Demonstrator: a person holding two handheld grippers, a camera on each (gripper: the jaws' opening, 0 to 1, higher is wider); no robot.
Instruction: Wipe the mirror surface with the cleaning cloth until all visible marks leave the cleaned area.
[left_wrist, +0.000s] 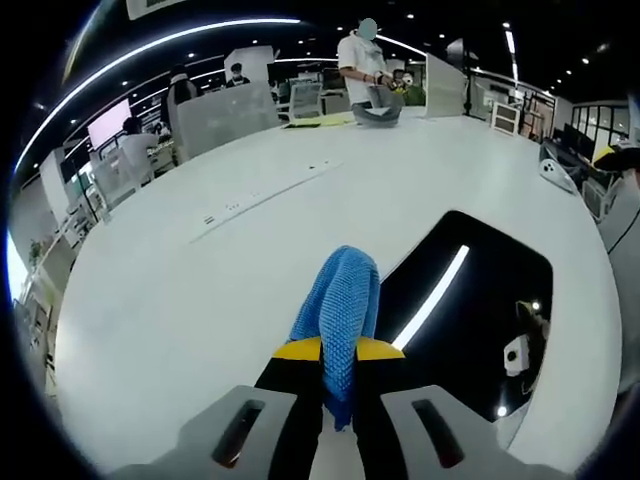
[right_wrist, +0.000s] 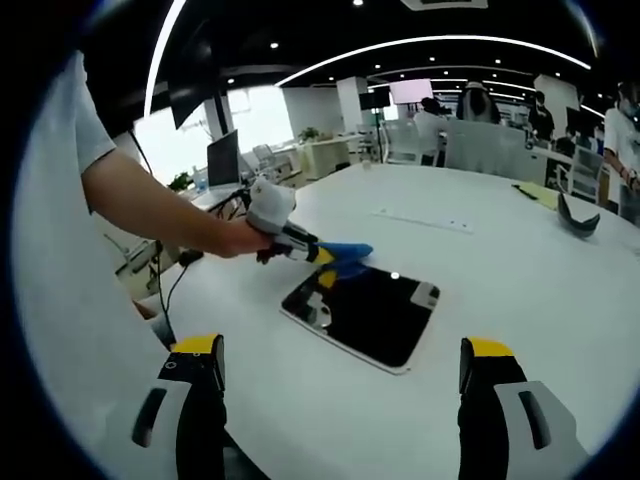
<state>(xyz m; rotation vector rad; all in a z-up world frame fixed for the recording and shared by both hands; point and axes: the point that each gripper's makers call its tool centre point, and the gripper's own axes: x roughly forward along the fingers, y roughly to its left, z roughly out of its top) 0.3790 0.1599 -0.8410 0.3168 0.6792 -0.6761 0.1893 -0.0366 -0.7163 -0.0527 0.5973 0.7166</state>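
Observation:
A flat rectangular mirror (left_wrist: 480, 320) (right_wrist: 368, 312) lies on the white table (left_wrist: 200, 300), dark and reflecting ceiling lights. My left gripper (left_wrist: 340, 352) is shut on a blue cleaning cloth (left_wrist: 342, 300), which sticks out forward between the yellow-tipped jaws, just beside the mirror's near left edge. In the right gripper view the left gripper (right_wrist: 322, 256) and the cloth (right_wrist: 345, 250) hover at the mirror's far left corner, held by a person's hand. My right gripper (right_wrist: 340, 375) stands wide open, nothing between its jaws, back from the mirror's near edge.
A power strip channel (left_wrist: 265, 190) (right_wrist: 420, 218) runs across the table beyond the mirror. A dark curved object (right_wrist: 578, 218) and yellow papers (left_wrist: 320, 120) lie at the far side. People, chairs and desks stand beyond the table. Cables (right_wrist: 170, 275) hang off its left edge.

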